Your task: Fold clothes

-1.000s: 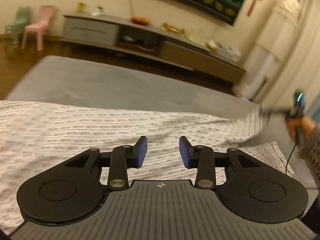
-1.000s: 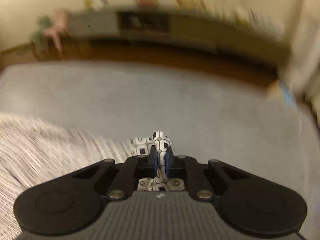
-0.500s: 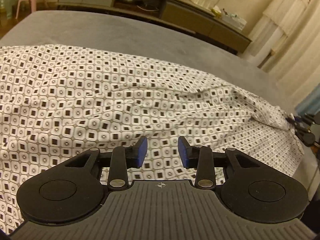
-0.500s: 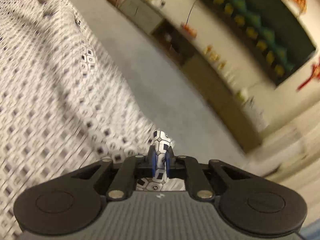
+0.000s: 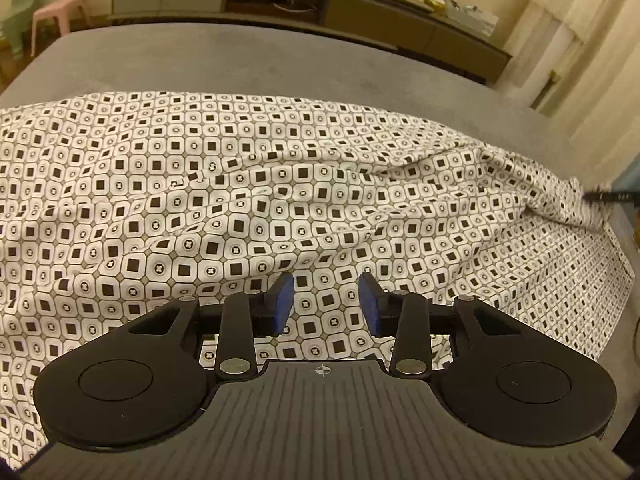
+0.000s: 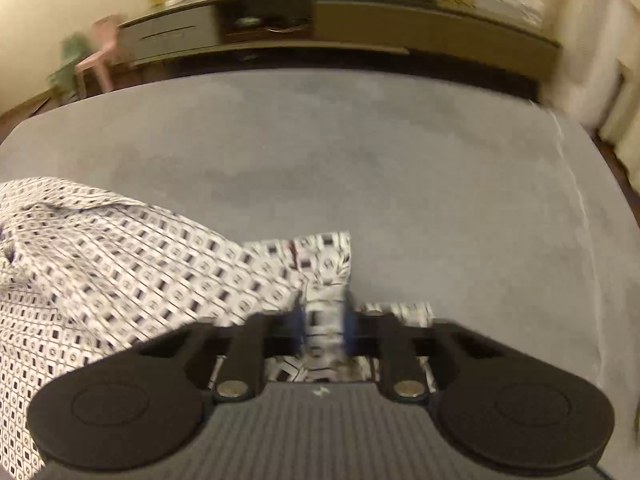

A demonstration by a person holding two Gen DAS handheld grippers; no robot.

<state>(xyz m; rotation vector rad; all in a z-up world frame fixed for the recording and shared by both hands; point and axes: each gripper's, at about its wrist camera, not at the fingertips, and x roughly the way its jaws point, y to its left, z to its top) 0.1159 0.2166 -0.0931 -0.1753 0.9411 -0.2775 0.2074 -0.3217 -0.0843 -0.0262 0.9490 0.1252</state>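
Our left tongs (image 5: 326,304) are spread, blue pads (image 5: 285,300) apart with nothing between them, hovering just over the shirt (image 5: 280,200); whether the tips touch the cloth we can't tell. Our right tongs (image 6: 322,326) are pinching a bunched fold of the same shirt (image 6: 120,272) between the pads; the jaws have just been closing a little on that fold, and the cloth stands up between them. The right view is motion-blurred, so fine detail at the grip is soft. From the left view we see the shirt, white with small dark squares and rings, spread wide across the grey bed (image 5: 240,60), wrinkled, with a ridge running toward its right corner, where a dark tip (image 5: 608,196) of the other tool meets the cloth at the frame edge. From the right view the shirt lies to the left of the right tongs, with a small flap (image 6: 324,252) of it flat on the bed (image 6: 400,160) just ahead of the pads; the rest of the bed ahead and to the right is bare grey. Beyond the bed we see a long low cabinet (image 5: 280,0) against the wall, a pink chair (image 5: 60,4) at far left, and pale curtains (image 5: 580,40) at right.
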